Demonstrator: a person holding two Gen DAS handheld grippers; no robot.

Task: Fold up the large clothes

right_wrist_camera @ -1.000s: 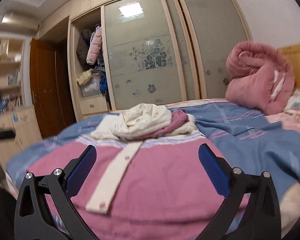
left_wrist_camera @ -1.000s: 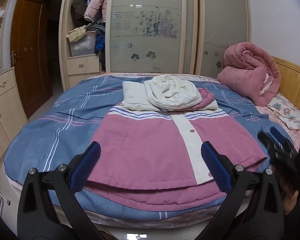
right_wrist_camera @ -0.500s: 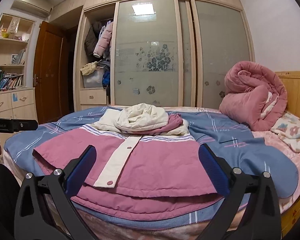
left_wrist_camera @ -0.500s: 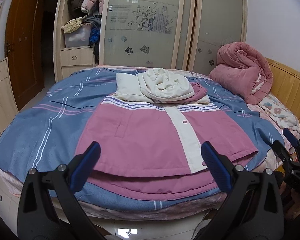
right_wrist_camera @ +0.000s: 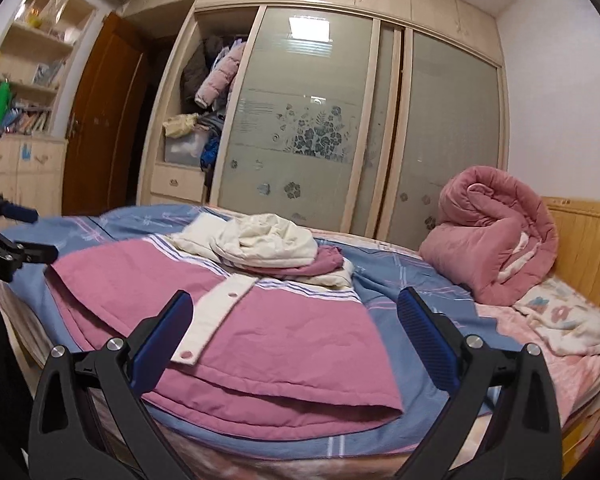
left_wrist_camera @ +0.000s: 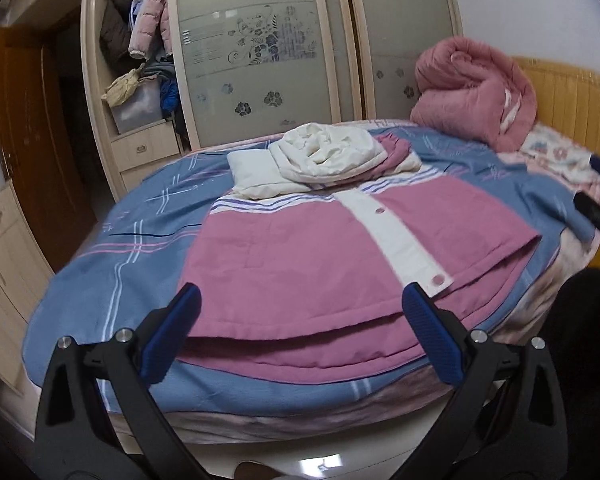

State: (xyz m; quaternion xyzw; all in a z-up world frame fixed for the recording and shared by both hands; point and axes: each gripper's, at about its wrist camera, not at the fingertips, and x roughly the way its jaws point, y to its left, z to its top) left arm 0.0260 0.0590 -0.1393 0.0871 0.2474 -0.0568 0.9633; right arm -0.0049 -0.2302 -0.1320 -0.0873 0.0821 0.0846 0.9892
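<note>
A pink jacket (left_wrist_camera: 320,264) is laid flat, front up, on the blue bedspread (left_wrist_camera: 132,248) of the bed, hem at the near edge, with its cream hood (left_wrist_camera: 324,156) bunched at the far end. Compared with half a second ago, both views are found lower and nearer the hem. The left gripper (left_wrist_camera: 300,332) and right gripper (right_wrist_camera: 292,332) are held with fingers apart, empty, above the hem. An approach for a first grasp is judged under way; no fold is yet made.
</note>
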